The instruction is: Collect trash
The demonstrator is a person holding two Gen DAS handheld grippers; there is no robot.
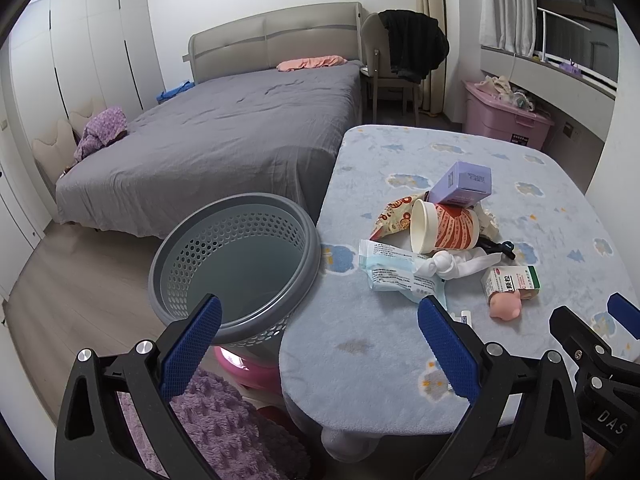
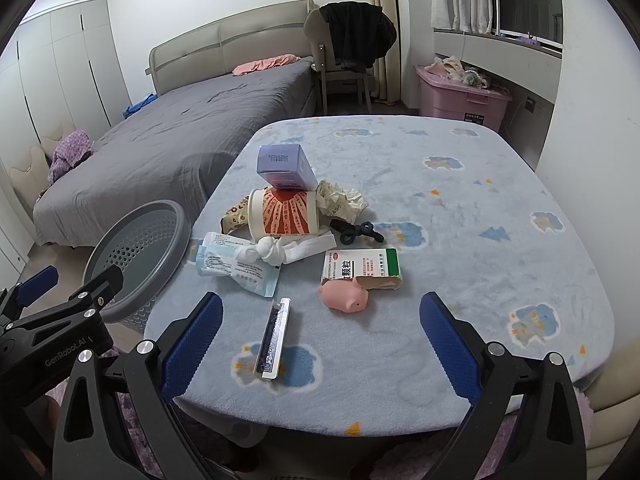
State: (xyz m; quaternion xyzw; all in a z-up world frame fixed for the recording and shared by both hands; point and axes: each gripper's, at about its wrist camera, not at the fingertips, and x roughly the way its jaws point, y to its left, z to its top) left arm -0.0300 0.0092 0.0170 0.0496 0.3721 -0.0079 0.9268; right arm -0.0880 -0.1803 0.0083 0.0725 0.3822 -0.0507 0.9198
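A pile of trash lies on the blue-covered table (image 2: pixel 460 240): a purple box (image 2: pixel 284 168) on top of a tipped paper cup (image 2: pixel 284 216), crumpled paper (image 2: pixel 342 200), a wet-wipe packet (image 2: pixel 236 268), a knotted white cloth (image 2: pixel 276 252), a medicine box (image 2: pixel 360 268), a pink toy pig (image 2: pixel 346 296) and a narrow foil strip (image 2: pixel 274 336). A grey perforated bin (image 1: pixel 236 260) stands off the table's left edge. My left gripper (image 1: pixel 320 344) is open, between the bin and the table's near corner. My right gripper (image 2: pixel 320 340) is open, above the table's near edge, with the strip and pig just ahead.
A grey bed (image 1: pixel 224 136) lies beyond the bin. A chair with a black jacket (image 1: pixel 404 56) and a pink storage box (image 1: pixel 504 116) stand at the back. A black hair tie (image 2: pixel 356 232) lies by the cup. A purple fluffy rug (image 1: pixel 224 428) lies below the table.
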